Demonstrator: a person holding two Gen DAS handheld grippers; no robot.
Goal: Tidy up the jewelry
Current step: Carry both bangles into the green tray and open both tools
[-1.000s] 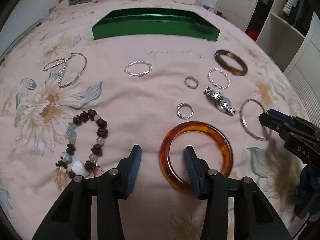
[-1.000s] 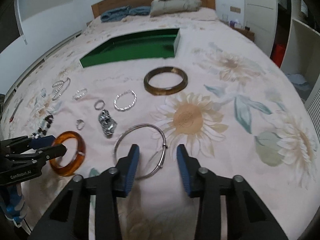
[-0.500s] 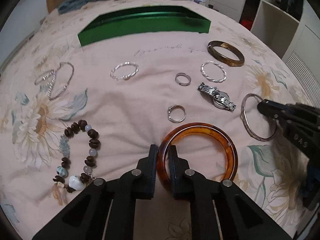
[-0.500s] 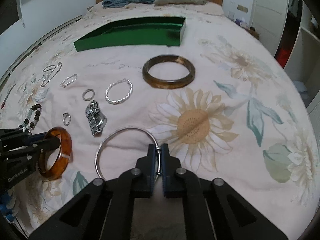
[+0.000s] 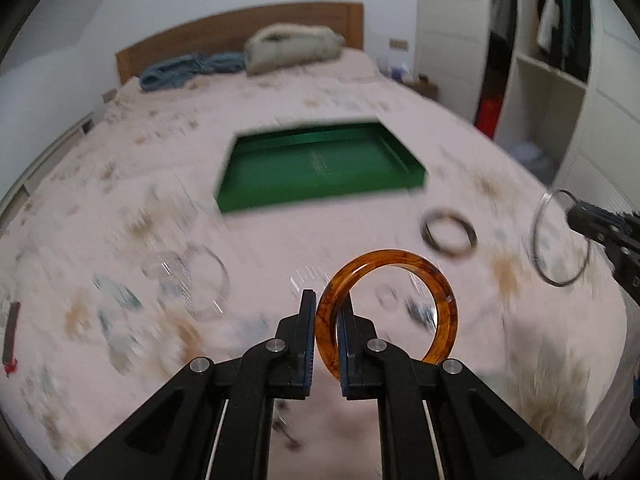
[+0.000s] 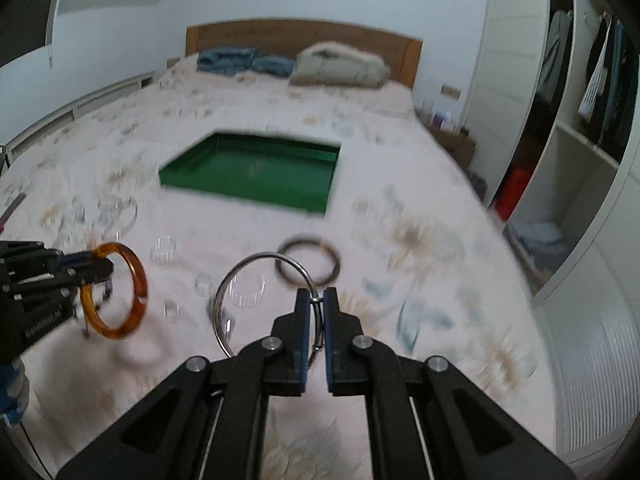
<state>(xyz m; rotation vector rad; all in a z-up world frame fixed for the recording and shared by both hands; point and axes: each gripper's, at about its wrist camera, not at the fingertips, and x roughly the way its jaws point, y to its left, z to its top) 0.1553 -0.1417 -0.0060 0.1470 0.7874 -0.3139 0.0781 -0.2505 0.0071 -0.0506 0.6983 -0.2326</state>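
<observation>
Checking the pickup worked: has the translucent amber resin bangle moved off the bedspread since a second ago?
Yes. The amber resin bangle is now lifted above the floral bedspread, clamped upright in the left gripper, facing the green tray.

Left claw (image 5: 325,334) clamped, raised off bed; right claw (image 6: 316,322) clamped, raised alongside.

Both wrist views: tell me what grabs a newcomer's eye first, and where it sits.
The amber bangle, clamped upright in the left hand-held gripper above the bedspread, stands out first. To its right, the right hand-held gripper holds a thin silver bangle aloft too. Beyond both, the green tray lies on the floral bed, with a dark bangle before it.
</observation>
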